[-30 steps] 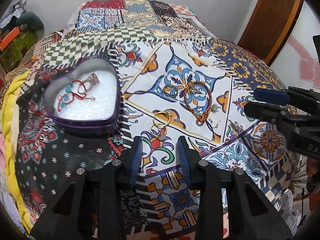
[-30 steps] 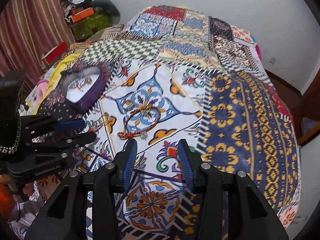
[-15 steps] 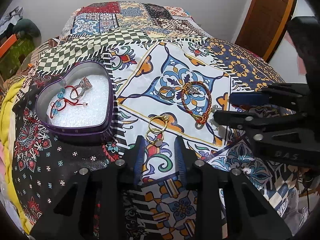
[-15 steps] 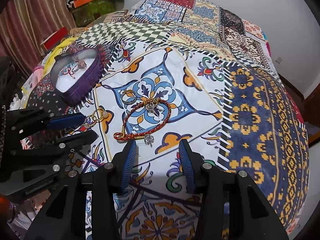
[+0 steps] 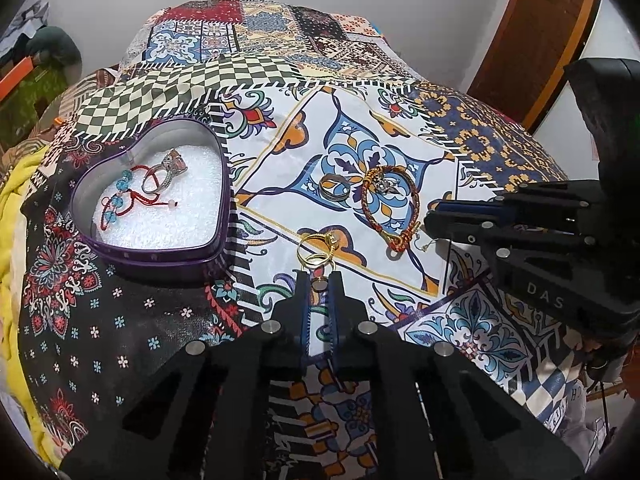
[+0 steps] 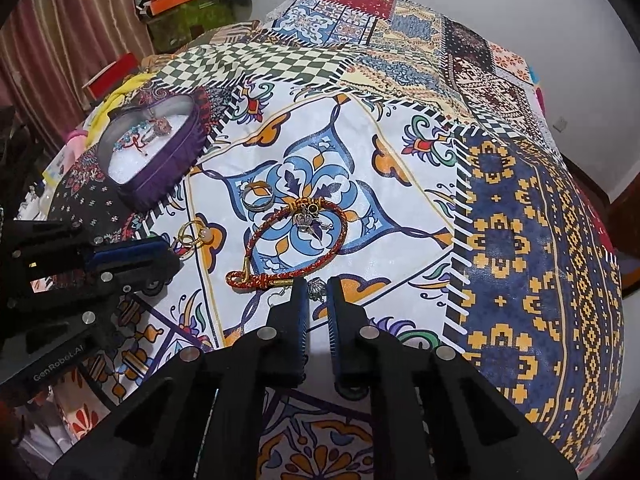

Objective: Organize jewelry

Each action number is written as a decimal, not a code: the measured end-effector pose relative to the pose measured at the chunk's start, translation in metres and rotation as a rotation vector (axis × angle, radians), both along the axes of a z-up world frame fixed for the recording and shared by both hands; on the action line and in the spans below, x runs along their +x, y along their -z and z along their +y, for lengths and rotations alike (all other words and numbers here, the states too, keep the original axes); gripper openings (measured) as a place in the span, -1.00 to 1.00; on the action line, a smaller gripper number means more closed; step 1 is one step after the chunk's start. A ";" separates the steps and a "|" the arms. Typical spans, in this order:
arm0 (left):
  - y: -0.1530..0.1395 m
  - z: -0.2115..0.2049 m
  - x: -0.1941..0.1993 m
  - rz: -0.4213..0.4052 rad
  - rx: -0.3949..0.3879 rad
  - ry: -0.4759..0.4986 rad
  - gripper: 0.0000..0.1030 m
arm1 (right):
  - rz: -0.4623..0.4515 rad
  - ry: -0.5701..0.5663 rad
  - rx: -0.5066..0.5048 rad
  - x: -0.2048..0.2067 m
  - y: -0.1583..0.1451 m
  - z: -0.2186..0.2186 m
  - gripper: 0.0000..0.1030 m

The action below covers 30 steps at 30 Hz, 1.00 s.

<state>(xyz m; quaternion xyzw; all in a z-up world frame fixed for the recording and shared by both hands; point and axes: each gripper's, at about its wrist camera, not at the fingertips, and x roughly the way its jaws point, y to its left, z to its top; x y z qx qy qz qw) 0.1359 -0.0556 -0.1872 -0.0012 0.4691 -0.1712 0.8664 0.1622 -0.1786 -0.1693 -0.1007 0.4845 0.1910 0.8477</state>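
Observation:
A purple heart-shaped tin [image 5: 160, 256] holds a red cord bracelet [image 5: 116, 204] and a silver stone ring [image 5: 168, 168]. On the bedspread lie a silver band ring [image 5: 334, 186], a red-gold braided bracelet [image 5: 408, 216] and a gold hoop earring [image 5: 316, 246]. My left gripper [image 5: 319, 276] has closed on the earring's bead, which rests on the cloth. My right gripper [image 6: 317, 282] is shut on a small silver charm [image 6: 316, 289] just below the braided bracelet [image 6: 256, 280]. The tin [image 6: 160, 172] lies far left in the right wrist view.
A patchwork bedspread [image 6: 520, 240] covers the whole surface and falls away at the right. A yellow cloth [image 5: 16, 200] lies left of the tin. A wooden door [image 5: 540, 40] stands at the right, and a curtain [image 6: 60, 60] and boxes [image 6: 180, 0] at the back left.
Both grippers moved forward and down to the cloth. Their jaws went from wide open to narrow, the left around the gold earring's bead, the right around the silver charm.

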 end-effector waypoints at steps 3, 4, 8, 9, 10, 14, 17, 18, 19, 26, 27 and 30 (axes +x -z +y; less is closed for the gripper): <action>-0.005 0.002 -0.004 -0.011 0.001 -0.004 -0.93 | -0.008 0.006 0.018 -0.001 -0.005 -0.002 -0.84; -0.007 0.003 -0.005 -0.015 0.002 -0.005 -0.93 | -0.015 0.008 0.022 -0.002 -0.007 -0.002 -0.84; -0.018 0.007 -0.009 -0.042 0.004 -0.013 -0.93 | -0.045 0.011 0.042 -0.006 -0.019 -0.001 -0.84; -0.021 0.008 -0.010 -0.051 0.003 -0.018 -0.93 | -0.059 0.011 0.045 -0.007 -0.023 -0.002 -0.84; -0.024 0.009 -0.011 -0.057 0.002 -0.021 -0.94 | -0.071 0.012 0.050 -0.008 -0.028 -0.002 -0.84; -0.039 0.014 -0.015 -0.094 -0.006 -0.039 -0.94 | -0.105 0.013 0.076 -0.010 -0.043 -0.003 -0.84; -0.052 0.019 -0.018 -0.130 -0.007 -0.054 -0.94 | -0.133 0.011 0.090 -0.013 -0.054 -0.002 -0.83; -0.057 0.021 -0.019 -0.144 -0.007 -0.061 -0.94 | -0.144 0.009 0.098 -0.014 -0.058 -0.001 -0.84; -0.061 0.023 -0.019 -0.154 -0.007 -0.066 -0.94 | -0.155 0.008 0.106 -0.015 -0.063 -0.001 -0.83; -0.090 0.043 -0.021 -0.234 -0.014 -0.111 -0.94 | -0.215 0.003 0.153 -0.014 -0.090 0.007 -0.83; -0.094 0.047 -0.021 -0.246 -0.013 -0.120 -0.94 | -0.224 0.003 0.157 -0.014 -0.093 0.008 -0.83; -0.104 0.057 -0.020 -0.274 -0.012 -0.143 -0.94 | -0.252 -0.006 0.172 -0.013 -0.103 0.016 -0.83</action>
